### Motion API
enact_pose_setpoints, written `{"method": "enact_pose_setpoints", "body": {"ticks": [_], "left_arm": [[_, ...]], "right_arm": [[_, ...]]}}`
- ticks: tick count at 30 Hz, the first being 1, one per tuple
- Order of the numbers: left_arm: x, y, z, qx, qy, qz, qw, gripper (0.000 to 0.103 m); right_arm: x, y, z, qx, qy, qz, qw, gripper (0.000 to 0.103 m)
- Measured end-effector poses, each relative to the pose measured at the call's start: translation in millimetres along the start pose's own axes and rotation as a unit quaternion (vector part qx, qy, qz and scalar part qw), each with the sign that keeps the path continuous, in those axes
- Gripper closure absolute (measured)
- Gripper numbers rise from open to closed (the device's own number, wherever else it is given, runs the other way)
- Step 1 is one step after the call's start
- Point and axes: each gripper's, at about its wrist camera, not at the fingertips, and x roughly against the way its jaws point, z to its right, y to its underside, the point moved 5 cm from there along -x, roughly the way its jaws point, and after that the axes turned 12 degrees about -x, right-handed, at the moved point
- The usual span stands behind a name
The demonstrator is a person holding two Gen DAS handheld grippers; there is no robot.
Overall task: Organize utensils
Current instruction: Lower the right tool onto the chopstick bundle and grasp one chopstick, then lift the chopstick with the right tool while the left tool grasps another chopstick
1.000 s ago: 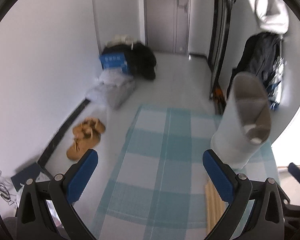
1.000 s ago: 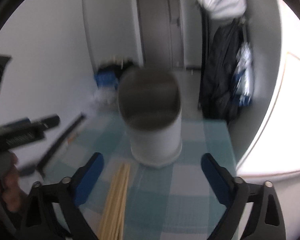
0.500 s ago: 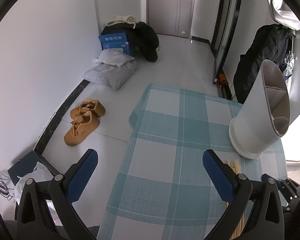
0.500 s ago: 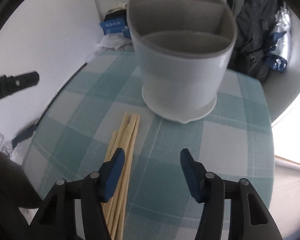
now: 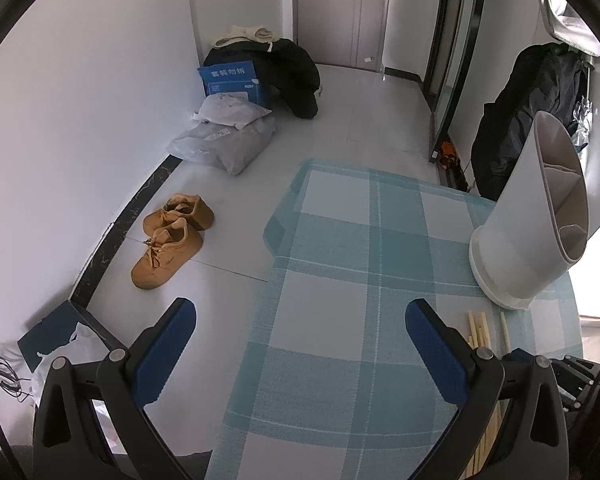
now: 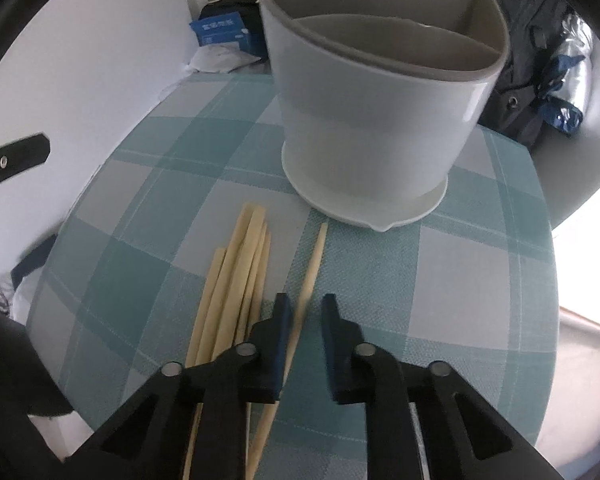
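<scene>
The holder (image 6: 380,92), its visible compartments empty, stands behind the chopsticks (image 6: 236,280). The right gripper (image 6: 304,312) has closed narrowly around one chopstick (image 6: 310,276); the left gripper (image 5: 300,344) gapes wide, empty.

Pale, matt wooden chopsticks (image 6: 240,280) are lying on a woven, checked cloth table cover (image 6: 440,288) with a fine rough texture. A smooth white plastic utensil holder (image 6: 376,120) is giving off a soft sheen. The right gripper (image 6: 305,312) is showing matt black plastic arms and blue pads (image 6: 283,320).
</scene>
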Motion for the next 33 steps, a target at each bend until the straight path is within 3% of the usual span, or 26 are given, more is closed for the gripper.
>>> {"method": "enact_pose_setpoints", "body": {"ticks": [7, 15, 19, 21, 22, 25, 27, 28, 33], "left_arm": [[-1.1, 3.6, 2.2, -0.001, 0.007, -0.009, 0.9999, 0.001], [-6.0, 7.5, 1.4, 0.021, 0.032, -0.036, 0.9986, 0.001], [-8.1, 8.8, -2.5, 0.040, 0.045, -0.047, 0.9970, 0.001], [-8.1, 9.3, -3.7, 0.041, 0.041, -0.046, 0.9972, 0.001], [-8.8, 10.1, -4.3, 0.040, 0.040, -0.047, 0.9973, 0.001], [-13.2, 13.6, -1.7, 0.046, 0.066, -0.056, 0.9952, 0.001], [-15.1, 17.2, 2.1, 0.050, 0.087, -0.061, 0.9930, 0.001], [-15.8, 18.6, 5.4, 0.049, 0.098, -0.063, 0.9919, 0.001], [-16.0, 24.7, 28.5, 0.025, 0.123, -0.074, 0.9894, 0.001]], "right_arm": [[2.4, -1.0, 15.3, -0.011, 0.001, 0.006, 1.000, 0.099], [4.7, 10.8, 18.2, 0.023, 0.005, -0.013, 1.000, 0.097], [-1.6, 2.0, 12.3, 0.050, 0.013, -0.018, 0.998, 0.082], [-7.0, -4.7, 10.2, 0.061, 0.022, -0.014, 0.998, 0.070], [-8.4, -7.3, 8.7, 0.063, 0.021, -0.014, 0.998, 0.070], [-11.7, -12.4, 3.3, 0.062, 0.017, -0.014, 0.998, 0.075], [-13.5, -15.1, 6.3, 0.058, 0.013, -0.006, 0.998, 0.094], [-14.6, -16.5, 6.8, 0.054, 0.011, -0.005, 0.998, 0.099], [-6.3, -29.9, 25.2, 0.001, -0.023, 0.017, 1.000, 0.099]]}}
